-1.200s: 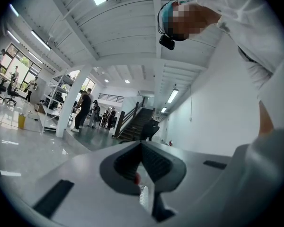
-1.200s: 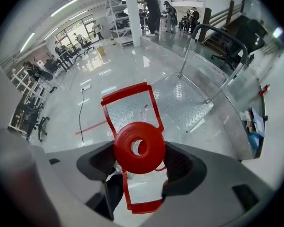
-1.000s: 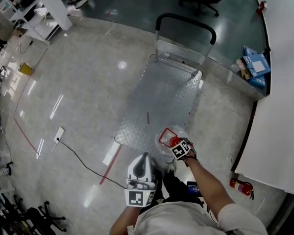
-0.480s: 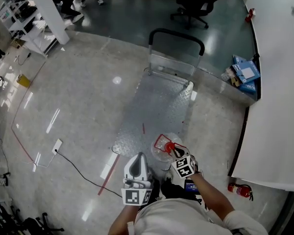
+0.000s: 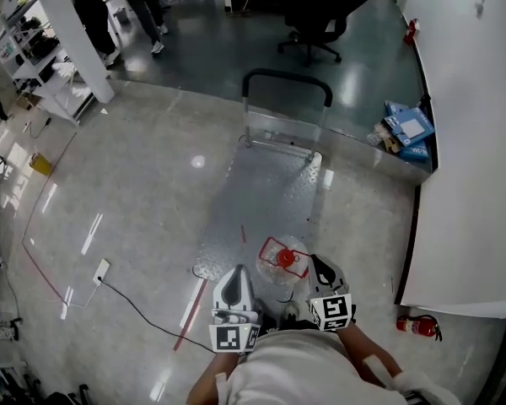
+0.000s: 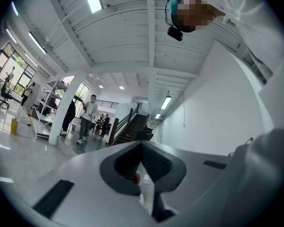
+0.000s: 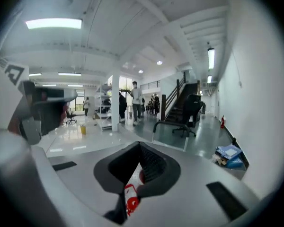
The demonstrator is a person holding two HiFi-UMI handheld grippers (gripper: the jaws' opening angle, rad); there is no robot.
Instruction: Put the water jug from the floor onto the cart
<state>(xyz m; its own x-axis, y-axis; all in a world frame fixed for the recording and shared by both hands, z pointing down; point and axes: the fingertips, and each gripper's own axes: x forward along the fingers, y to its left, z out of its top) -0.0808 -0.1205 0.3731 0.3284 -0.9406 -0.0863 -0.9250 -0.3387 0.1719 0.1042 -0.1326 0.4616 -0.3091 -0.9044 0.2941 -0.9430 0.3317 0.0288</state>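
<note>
The clear water jug [image 5: 284,262], with a red cap and red handle, stands upright at the near right corner of the metal cart [image 5: 266,194]. My right gripper [image 5: 314,262] hangs just right of and above it, shut and holding nothing. My left gripper [image 5: 237,271] is to the jug's left, shut and empty too. In the right gripper view the right gripper [image 7: 140,148] points out across the hall, and the jug's red cap [image 7: 132,203] peeks through the slot below its jaws. The left gripper view shows the left gripper [image 6: 142,147] closed and aimed level at the hall.
The cart's black push handle [image 5: 287,78] is at its far end. A white wall [image 5: 468,167] runs along the right, with blue boxes [image 5: 407,131] and a fire extinguisher [image 5: 418,325] at its foot. A cable and power strip [image 5: 102,271] lie left. An office chair [image 5: 312,15] and people stand beyond.
My right gripper lifted off the jug's cap, rose and swung level, and its jaws closed. The left gripper rose a little. The jug stayed at the cart's corner.
</note>
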